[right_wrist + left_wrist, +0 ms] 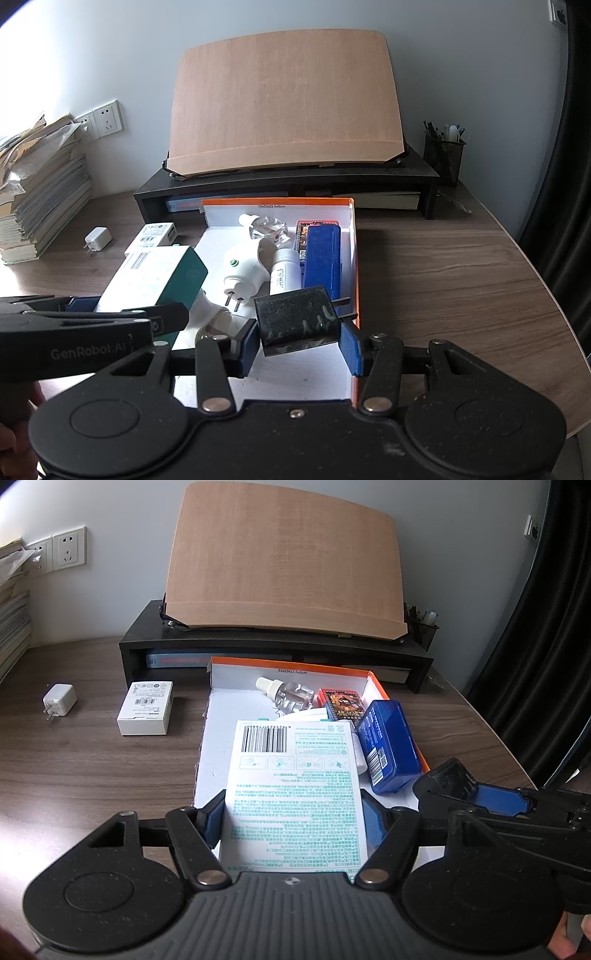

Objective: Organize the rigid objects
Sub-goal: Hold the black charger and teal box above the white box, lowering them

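The white carton point(295, 797) pinched between the left gripper point(293, 821) jaws fills the middle of the left wrist view, and its near end is cut off behind the gripper body; it hides much of the orange-rimmed box point(380, 685) beyond the jaws. In the right wrist view the same carton shows a teal end. The right gripper point(299, 345) jaws are partly spread and clamp a dusty black block point(295, 319) over the near floor of the box; what the block is cannot be made out. Past these jaws lie a white plug-in device point(238, 271), a small white bottle point(285, 277), a blue case point(323, 260) and a clear bottle point(267, 230). Left of the box, on the bench point(443, 280), sit a small white box point(146, 707) and a white charger point(59, 700).
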`<state>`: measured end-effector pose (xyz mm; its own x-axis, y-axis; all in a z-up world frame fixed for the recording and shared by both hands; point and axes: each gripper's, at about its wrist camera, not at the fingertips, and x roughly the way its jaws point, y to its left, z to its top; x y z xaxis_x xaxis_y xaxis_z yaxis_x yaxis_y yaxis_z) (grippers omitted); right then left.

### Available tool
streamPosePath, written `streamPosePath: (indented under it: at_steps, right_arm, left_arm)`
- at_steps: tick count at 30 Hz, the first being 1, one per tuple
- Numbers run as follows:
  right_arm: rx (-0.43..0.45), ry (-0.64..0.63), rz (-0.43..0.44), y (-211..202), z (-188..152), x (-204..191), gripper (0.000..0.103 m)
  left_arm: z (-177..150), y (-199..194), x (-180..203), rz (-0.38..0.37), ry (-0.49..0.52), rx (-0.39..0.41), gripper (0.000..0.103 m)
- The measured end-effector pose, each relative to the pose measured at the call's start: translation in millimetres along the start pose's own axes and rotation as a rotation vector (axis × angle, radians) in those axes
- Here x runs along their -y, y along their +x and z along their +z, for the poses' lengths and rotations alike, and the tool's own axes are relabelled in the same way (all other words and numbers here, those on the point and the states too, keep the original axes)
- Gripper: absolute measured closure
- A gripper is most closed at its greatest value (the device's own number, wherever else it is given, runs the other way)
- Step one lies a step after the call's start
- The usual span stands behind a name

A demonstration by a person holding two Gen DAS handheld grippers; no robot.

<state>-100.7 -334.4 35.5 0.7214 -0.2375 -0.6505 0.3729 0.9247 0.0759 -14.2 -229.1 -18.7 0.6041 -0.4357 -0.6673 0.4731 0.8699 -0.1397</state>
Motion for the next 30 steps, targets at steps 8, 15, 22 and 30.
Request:
streamPosePath:
  at_steps: [8, 15, 22, 30]
  right_arm:
    - [-0.001, 0.005, -0.002, 0.9, 0.5, 1.9, 0.046]
    - [-0.001, 0.009, -0.004, 1.2, 0.7, 2.6, 0.046]
    - [-0.002, 0.013, -0.005, 2.5, 1.2, 4.2, 0.046]
    - [-0.003, 0.014, -0.004, 3.1, 1.5, 5.0, 0.046]
  left_arm:
    - [2.0, 2.7, 1.3, 0.001, 0.011, 0.002, 0.032]
    - [2.9, 3.4, 4.1, 0.007, 0.029, 0.010, 0.032]
    - [4.1, 3.7, 4.1, 0.004, 0.034, 0.011, 0.032]
    - [4.7, 3.3, 5.5, 0.006, 0.036, 0.012, 0.032]
